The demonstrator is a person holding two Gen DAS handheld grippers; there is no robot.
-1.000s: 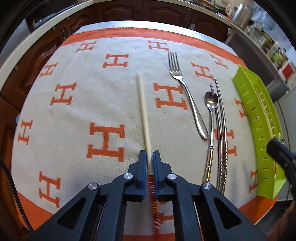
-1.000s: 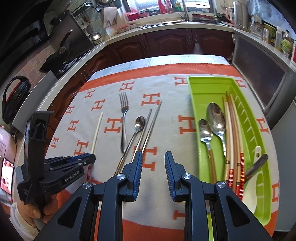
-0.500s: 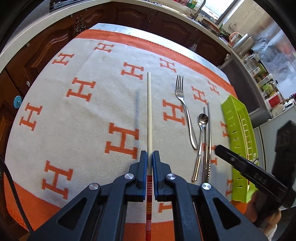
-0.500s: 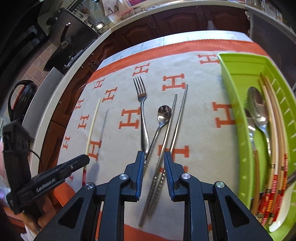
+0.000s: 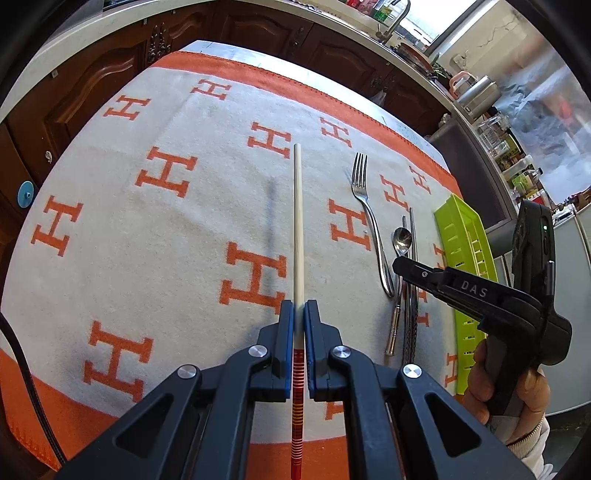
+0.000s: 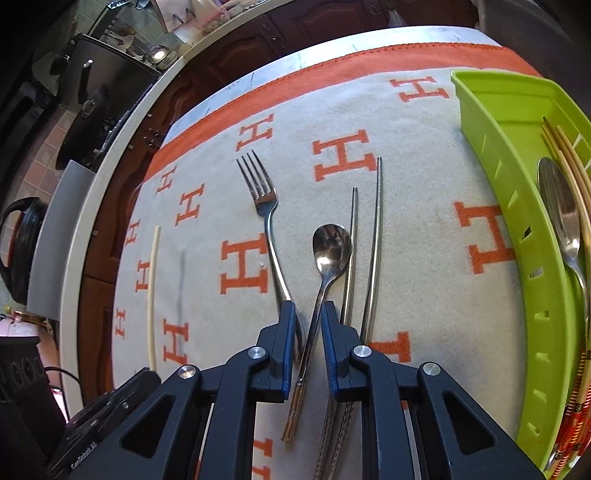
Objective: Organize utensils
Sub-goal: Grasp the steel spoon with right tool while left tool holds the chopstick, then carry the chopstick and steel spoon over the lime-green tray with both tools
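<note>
Right tongs (image 6: 308, 315) closing astride spoon (image 6: 327, 258), fork (image 6: 267, 221) just beside.

The right gripper (image 6: 307, 314) covers the fork (image 6: 266, 218) handle's end and the lower shafts of the metal chopsticks (image 6: 373, 236). Beyond its right finger, the green tray (image 6: 491, 177) runs past the picture's edge, cutting off its spoon and chopsticks. The left gripper (image 5: 299, 314) hides a stretch of the wooden chopstick (image 5: 297, 221).

bright daylight from the window (image 5: 424, 22), sharp focus, soft shadows on the cloth (image 5: 184, 240), fisheye-bent dark edges.
</note>
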